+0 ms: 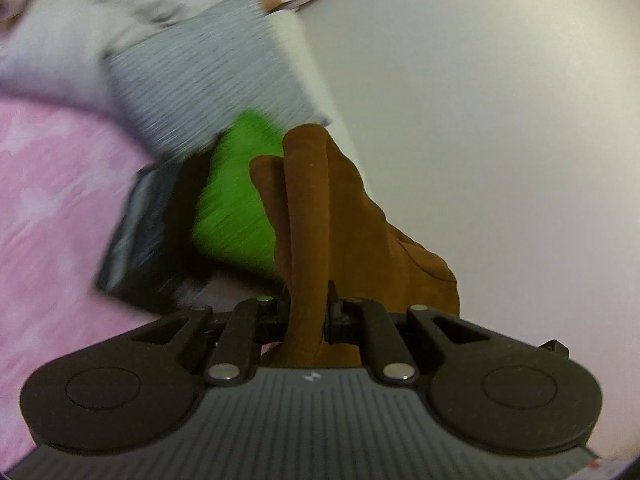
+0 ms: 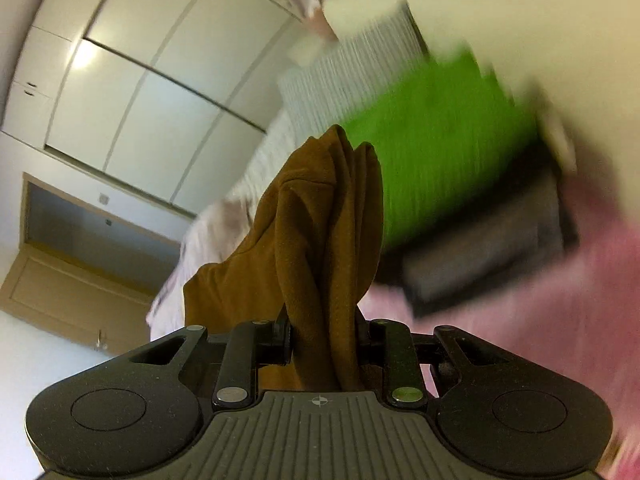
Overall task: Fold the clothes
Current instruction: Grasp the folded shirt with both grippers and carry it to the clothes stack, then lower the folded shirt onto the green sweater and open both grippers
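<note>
Brown garment (image 1: 320, 208) bunched between both sets of fingers: your left gripper (image 1: 308, 312) and right gripper (image 2: 322, 340) are clamped on it, lifting it clear to spread. Folded stack, green piece (image 2: 440, 140) on top, sits beyond the fingers on the pink bed (image 1: 52, 200).

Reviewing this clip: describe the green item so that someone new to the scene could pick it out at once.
Start at the pink patterned bedspread, where folded clothes lie in an overlapping row. The bright green folded garment sits between a grey-and-white striped folded piece and a dark grey folded piece. It is the only vivid green thing there.
</note>
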The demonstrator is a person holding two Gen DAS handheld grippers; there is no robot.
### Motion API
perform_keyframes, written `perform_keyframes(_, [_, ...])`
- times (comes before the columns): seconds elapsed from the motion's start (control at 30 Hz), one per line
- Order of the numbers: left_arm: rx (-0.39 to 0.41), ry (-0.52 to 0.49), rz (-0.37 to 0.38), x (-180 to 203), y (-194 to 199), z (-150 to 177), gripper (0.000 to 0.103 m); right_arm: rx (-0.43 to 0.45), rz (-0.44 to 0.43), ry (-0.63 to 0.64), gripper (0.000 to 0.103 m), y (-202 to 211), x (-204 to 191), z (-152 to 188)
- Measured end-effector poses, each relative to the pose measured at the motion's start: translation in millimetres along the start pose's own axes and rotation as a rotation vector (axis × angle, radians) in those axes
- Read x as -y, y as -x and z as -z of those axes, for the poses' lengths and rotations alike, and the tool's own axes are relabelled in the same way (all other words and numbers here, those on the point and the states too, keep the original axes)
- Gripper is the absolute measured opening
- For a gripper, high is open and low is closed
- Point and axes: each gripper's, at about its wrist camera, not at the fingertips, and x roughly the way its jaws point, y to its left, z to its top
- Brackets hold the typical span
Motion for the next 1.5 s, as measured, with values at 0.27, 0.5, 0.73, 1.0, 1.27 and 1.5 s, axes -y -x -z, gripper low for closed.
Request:
perform_keyframes(0.27, [0.025, -0.089, -0.041, 62.3, -123.8, -93.0, 0.008, 0.054, -0.043, 0.008, 0.022, -23.7, 14.8, -146.4])
perform_keyframes(0.5, [-0.019, -0.034, -0.123, 30.5, -181.5, -106.7, 0.008, -0.033, -0.012, -0.053, 0.022, -69.7, 76.3, -194.7])
perform_keyframes(0.73, [-0.031, 0.006, -0.191, -11.1, -203.2, -111.8, 0.014, -0.06, 0.077, -0.066, 0.029, -110.3, 124.4, -201.0])
perform_keyframes(1.0, [0.139, -0.096, -0.345, -6.7, -177.0, -125.0, 0.024, 0.246, 0.323, 0.224, 0.049, -72.9, 88.9, -187.5])
perform_keyframes(1.27, [0.165, -0.475, -0.393, 52.2, -234.6, -108.3, 0.024, 0.323, 0.416, 0.561, 0.025, -106.0, 51.4, -160.6])
perform_keyframes(1.5, [0.175, -0.517, -0.489, 7.1, -275.0, -90.1, 0.018, 0.333, 0.529, 0.6, 0.025, -141.6, 84.0, -138.3])
